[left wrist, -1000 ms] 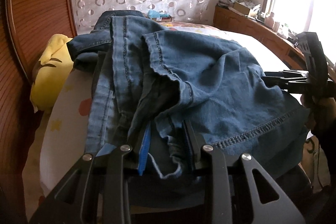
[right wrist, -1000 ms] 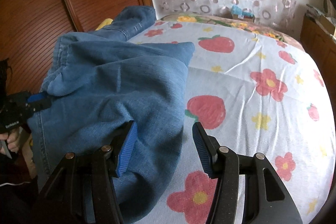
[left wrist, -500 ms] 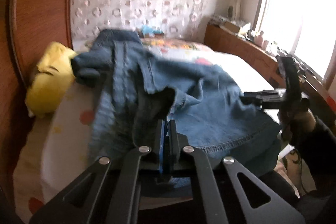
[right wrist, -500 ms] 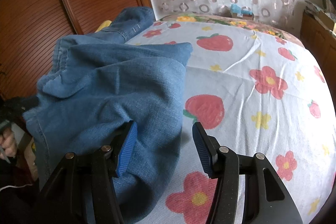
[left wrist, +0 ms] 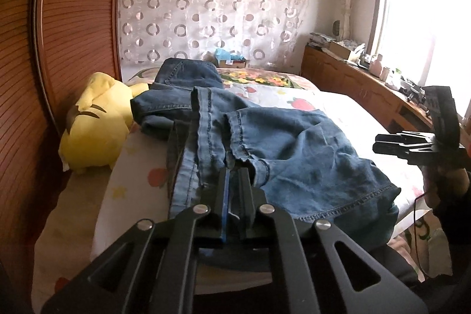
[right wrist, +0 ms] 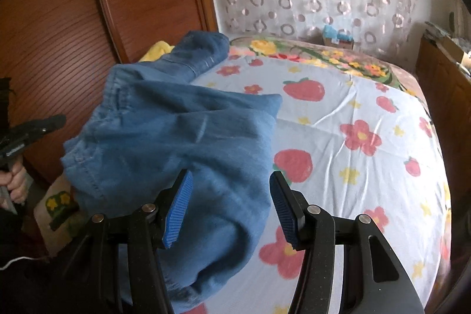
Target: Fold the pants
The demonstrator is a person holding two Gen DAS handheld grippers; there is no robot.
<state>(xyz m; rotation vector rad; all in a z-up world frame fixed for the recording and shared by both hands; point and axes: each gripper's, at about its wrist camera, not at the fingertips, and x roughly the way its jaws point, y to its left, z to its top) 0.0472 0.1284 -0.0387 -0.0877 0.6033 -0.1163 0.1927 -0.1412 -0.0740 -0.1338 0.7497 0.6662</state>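
Right now the blue denim pants (left wrist: 294, 149) lie bunched in a heap on the near end of the bed (right wrist: 353, 114), on a sheet printed with strawberries and flowers, one leg trailing back toward the wooden headboard (left wrist: 73, 34). The left gripper (left wrist: 234, 175) has its jaws drawn together; in the left wrist view they seem to pinch a hemmed edge of the denim, though the side-on view from the right wrist does not show clearly whether cloth is caught. The right gripper (right wrist: 229, 205) holds its blue-padded jaws apart above the rumpled fabric, gripping nothing. A yellow plush toy (left wrist: 94, 125) sits beside the pants against the headboard. A patterned curtain (left wrist: 206, 8) hangs behind the bed.
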